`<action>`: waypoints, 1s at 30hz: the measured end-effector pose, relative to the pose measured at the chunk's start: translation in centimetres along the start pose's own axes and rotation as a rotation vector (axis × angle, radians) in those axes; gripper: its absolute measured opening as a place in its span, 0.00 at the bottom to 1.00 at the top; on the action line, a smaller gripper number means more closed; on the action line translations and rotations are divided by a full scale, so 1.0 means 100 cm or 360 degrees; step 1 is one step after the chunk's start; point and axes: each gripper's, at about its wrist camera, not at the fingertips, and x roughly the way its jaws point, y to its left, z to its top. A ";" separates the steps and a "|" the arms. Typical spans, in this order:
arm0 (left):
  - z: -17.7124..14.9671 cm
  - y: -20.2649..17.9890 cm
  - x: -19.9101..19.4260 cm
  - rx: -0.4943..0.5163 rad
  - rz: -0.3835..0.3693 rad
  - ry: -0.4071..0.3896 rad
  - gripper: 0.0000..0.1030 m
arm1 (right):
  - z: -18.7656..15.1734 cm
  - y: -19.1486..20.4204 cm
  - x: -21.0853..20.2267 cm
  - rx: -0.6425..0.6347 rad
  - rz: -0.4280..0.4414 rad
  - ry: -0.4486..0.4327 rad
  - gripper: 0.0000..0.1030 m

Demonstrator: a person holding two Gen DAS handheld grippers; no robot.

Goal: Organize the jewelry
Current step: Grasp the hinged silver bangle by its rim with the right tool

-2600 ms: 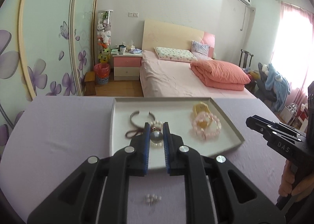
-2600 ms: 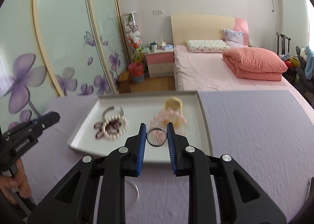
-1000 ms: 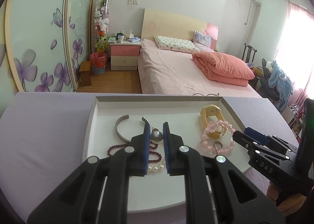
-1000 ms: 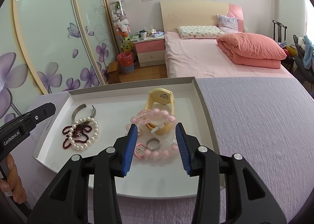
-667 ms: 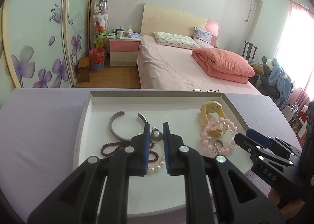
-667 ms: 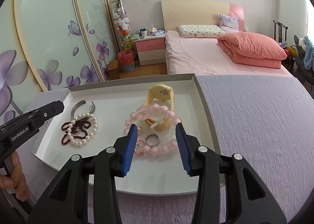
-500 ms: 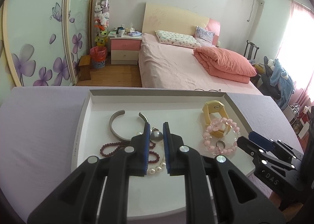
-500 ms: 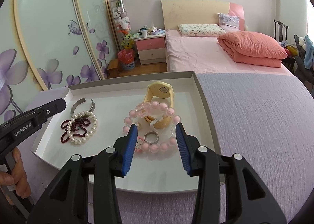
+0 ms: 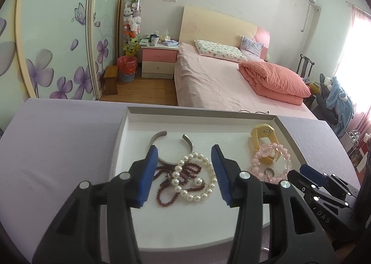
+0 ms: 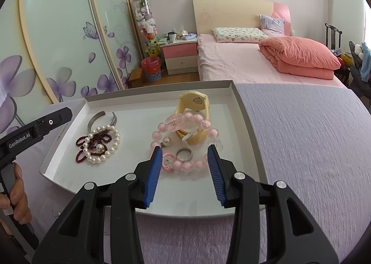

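So both grippers, left gripper point(image 9: 184, 171) and right gripper point(image 10: 183, 166), hang with jaws spread wide, gripping nothing, over the white tray point(image 10: 245, 111) on the counter. Nearest the left one, the pearl bracelet point(image 9: 197, 178) lies flat in a floppy loop tangled with dark red beads point(image 9: 171, 185); probably light and slippery, so pinch one strand. Farther back, the stiff silver cuff point(image 9: 162, 148) opens toward the bed.

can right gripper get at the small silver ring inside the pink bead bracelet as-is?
Probably yes. Right gripper is open above the small silver ring with nothing over it; the surrounding pink bead bracelet may crowd the fingertips.
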 end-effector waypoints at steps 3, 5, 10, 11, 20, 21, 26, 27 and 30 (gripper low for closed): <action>-0.003 0.004 -0.012 0.0009 0.0008 -0.0014 0.47 | -0.004 0.004 -0.008 -0.0003 0.0006 -0.0002 0.41; -0.006 0.009 -0.023 0.0014 0.0016 -0.0026 0.47 | -0.008 0.007 -0.015 -0.0006 0.0014 -0.0005 0.45; -0.020 0.024 -0.055 0.0014 0.0043 -0.0057 0.53 | -0.023 0.017 -0.033 -0.0034 0.0035 0.0005 0.50; -0.023 0.027 -0.060 0.0017 0.0046 -0.0059 0.53 | -0.028 0.019 -0.037 -0.0038 0.0045 0.0012 0.52; -0.068 0.042 -0.106 0.0044 0.0034 -0.0066 0.62 | -0.067 0.037 -0.061 -0.0111 0.0115 0.0097 0.75; -0.073 0.045 -0.111 0.0044 0.0031 -0.0062 0.64 | -0.071 0.039 -0.062 -0.0121 0.0126 0.0109 0.77; -0.091 0.053 -0.126 0.0021 0.0011 -0.0047 0.71 | -0.093 0.056 -0.066 -0.0238 0.0155 0.0190 0.89; -0.094 0.055 -0.128 0.0013 0.0010 -0.0045 0.71 | -0.095 0.059 -0.066 -0.0262 0.0155 0.0203 0.91; -0.098 0.060 -0.132 -0.0003 0.0011 -0.0042 0.72 | -0.105 0.070 -0.066 -0.0330 0.0151 0.0240 0.92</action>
